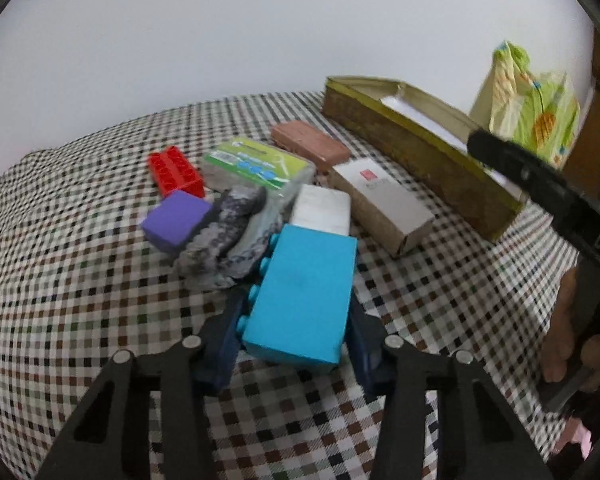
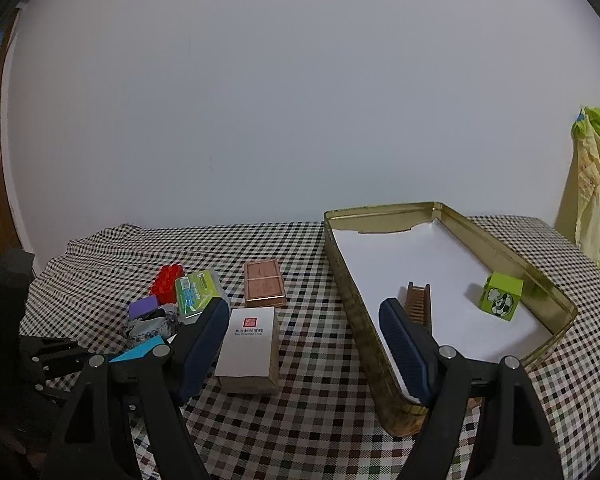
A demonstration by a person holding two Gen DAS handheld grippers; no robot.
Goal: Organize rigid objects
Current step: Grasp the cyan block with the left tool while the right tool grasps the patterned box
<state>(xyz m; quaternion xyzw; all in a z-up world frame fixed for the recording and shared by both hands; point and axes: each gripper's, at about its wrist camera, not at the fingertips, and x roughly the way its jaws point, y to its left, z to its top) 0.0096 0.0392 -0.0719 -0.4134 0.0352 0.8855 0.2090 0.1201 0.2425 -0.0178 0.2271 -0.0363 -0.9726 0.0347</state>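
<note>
My left gripper [image 1: 296,320] is shut on a light-blue toy brick [image 1: 300,296], held just above the checkered cloth. Beyond it lie a purple block [image 1: 176,220], a red studded brick [image 1: 174,170], a green-labelled clear pack [image 1: 256,168], a crumpled grey cloth [image 1: 232,236], a white block [image 1: 322,208], a copper-coloured bar [image 1: 310,145] and a white carton [image 1: 380,204]. My right gripper [image 2: 304,320] is open and empty, between the white carton [image 2: 250,348] and the gold tin tray [image 2: 356,304]. The tray holds a green cube [image 2: 500,298] and a brown comb [image 2: 418,306].
The checkered cloth [image 2: 308,412] covers the table. A green and yellow bag [image 2: 598,192] hangs at the right past the tray. The left gripper's black body [image 2: 48,356] shows at the left of the right wrist view. A plain wall stands behind.
</note>
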